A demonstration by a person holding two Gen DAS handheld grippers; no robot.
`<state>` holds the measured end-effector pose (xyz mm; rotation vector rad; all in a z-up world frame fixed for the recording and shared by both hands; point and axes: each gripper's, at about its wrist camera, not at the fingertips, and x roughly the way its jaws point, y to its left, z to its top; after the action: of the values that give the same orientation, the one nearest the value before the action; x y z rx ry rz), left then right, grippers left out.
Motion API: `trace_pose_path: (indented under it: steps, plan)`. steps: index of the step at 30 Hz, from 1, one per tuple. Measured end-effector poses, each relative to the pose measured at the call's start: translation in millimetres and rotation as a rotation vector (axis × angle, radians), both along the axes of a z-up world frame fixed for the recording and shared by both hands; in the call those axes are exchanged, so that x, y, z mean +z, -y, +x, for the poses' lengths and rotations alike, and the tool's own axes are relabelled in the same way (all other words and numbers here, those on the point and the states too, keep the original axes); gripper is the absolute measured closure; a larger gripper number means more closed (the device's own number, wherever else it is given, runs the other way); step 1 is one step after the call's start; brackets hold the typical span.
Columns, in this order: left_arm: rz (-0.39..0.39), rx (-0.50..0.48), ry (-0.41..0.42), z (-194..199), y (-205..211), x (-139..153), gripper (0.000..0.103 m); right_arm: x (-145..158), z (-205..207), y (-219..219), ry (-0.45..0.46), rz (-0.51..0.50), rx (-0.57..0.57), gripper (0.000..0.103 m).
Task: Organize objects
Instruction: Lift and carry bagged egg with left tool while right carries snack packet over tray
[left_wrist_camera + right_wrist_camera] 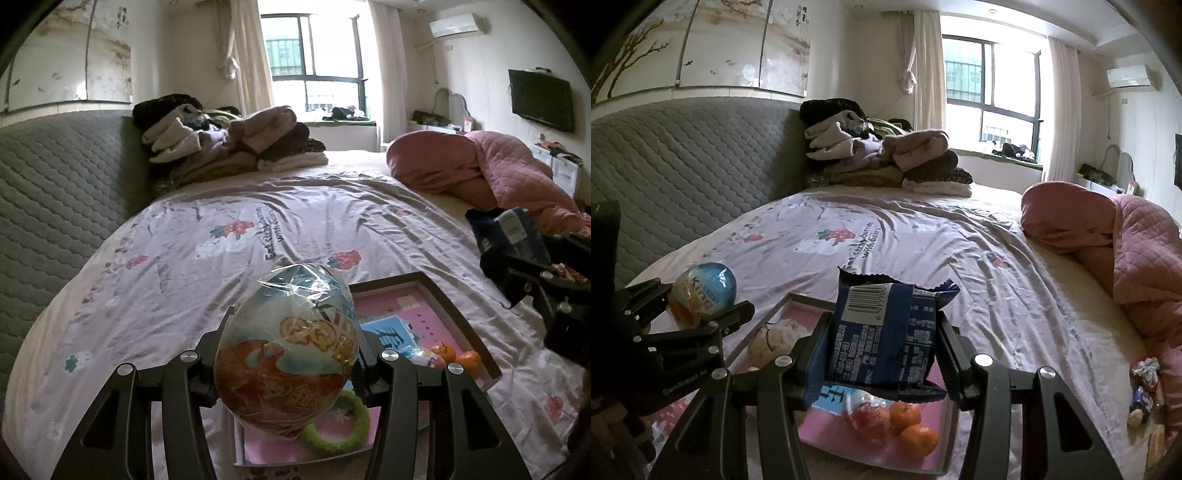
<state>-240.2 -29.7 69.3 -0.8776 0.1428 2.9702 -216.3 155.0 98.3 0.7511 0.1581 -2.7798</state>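
Note:
My left gripper [291, 354] is shut on a large plastic-wrapped toy egg [288, 350], blue on top and orange below, held above the bed. The egg also shows in the right wrist view [703, 297], in the left gripper [698, 314]. My right gripper [882, 343] is shut on a dark blue snack packet [882, 332] with a barcode, held over a shallow dark-framed tray [454, 314] with a pink floor. The packet also shows at the right in the left wrist view [509, 236]. In the tray lie two small oranges [910, 424], a red-wrapped item [868, 417] and a plush toy [775, 339].
A green fuzzy ring [340, 428] lies on a pink book [280, 446] beside the tray. The bed has a strawberry-print sheet [221, 258], a grey quilted headboard [55, 192], a pile of folded clothes [236, 144] and a pink quilt [498, 173]. Small toys [1143, 387] lie at the right.

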Motion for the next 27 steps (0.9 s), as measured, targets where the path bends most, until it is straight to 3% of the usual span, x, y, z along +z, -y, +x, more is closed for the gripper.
trace_pose_path:
  steps: [27]
  plan:
    - [-0.029,-0.03,0.102,-44,-14,-57,0.05,-59,-74,-6,0.111,0.072,-0.03,0.051]
